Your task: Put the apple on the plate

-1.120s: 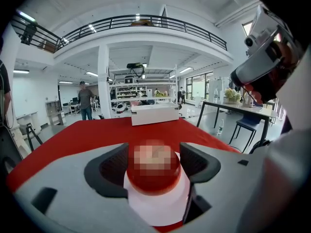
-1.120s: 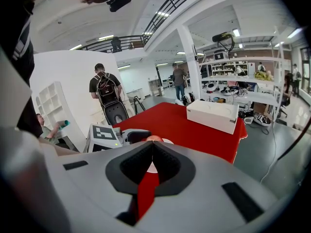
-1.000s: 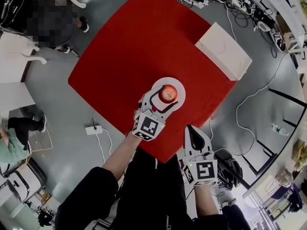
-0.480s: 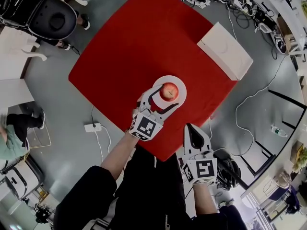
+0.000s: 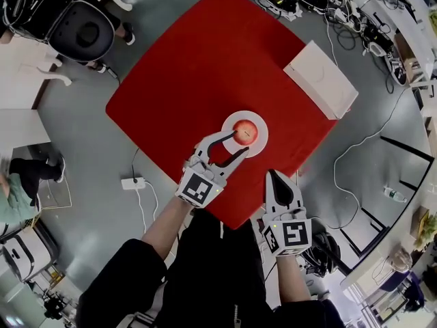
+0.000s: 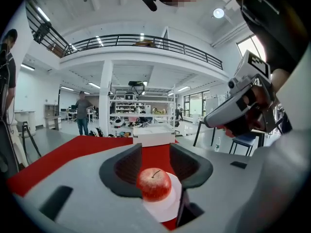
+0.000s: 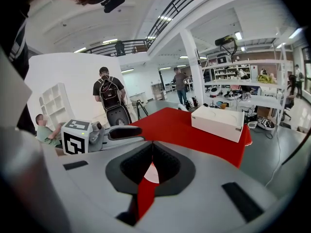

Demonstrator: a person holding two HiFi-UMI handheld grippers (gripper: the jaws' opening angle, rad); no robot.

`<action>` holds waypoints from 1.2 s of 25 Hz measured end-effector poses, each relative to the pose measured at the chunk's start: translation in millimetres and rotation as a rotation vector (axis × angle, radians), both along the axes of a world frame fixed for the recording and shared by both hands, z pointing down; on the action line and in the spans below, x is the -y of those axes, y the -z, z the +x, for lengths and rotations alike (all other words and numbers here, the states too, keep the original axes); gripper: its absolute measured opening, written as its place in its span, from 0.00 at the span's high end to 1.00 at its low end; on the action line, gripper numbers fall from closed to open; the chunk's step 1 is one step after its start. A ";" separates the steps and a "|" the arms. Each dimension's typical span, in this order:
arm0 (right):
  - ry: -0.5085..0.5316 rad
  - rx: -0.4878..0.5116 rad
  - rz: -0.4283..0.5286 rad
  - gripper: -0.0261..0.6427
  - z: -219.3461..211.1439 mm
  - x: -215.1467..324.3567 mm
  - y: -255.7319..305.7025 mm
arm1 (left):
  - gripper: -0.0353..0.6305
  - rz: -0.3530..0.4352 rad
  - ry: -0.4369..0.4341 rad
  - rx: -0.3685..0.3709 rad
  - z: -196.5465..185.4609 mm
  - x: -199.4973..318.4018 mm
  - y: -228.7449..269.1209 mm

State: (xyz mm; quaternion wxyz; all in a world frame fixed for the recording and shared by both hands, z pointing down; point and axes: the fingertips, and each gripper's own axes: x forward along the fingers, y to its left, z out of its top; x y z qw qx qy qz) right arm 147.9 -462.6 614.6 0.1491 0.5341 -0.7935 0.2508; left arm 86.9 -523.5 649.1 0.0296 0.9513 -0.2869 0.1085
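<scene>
Job looks done: the apple [image 5: 245,132] sits on the white plate [image 5: 259,144]. My left gripper [image 5: 240,142], its jaws just closing partway, stands apart and grips nothing. My right gripper [image 5: 278,175] is closed and empty.

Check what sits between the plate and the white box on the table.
Nothing sits there. Only bare red tablecloth runs from the plate to the white box. The head view shows that stretch clearly.

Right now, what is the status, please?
Left hand-held gripper open, jaws just closing on nothing. Right hand-held gripper shut. Apple on plate. Path clear.
</scene>
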 end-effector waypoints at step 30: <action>0.132 0.039 0.256 0.95 -43.2 -5.1 135.2 | 0.94 -0.007 0.150 0.002 -58.5 -72.6 154.1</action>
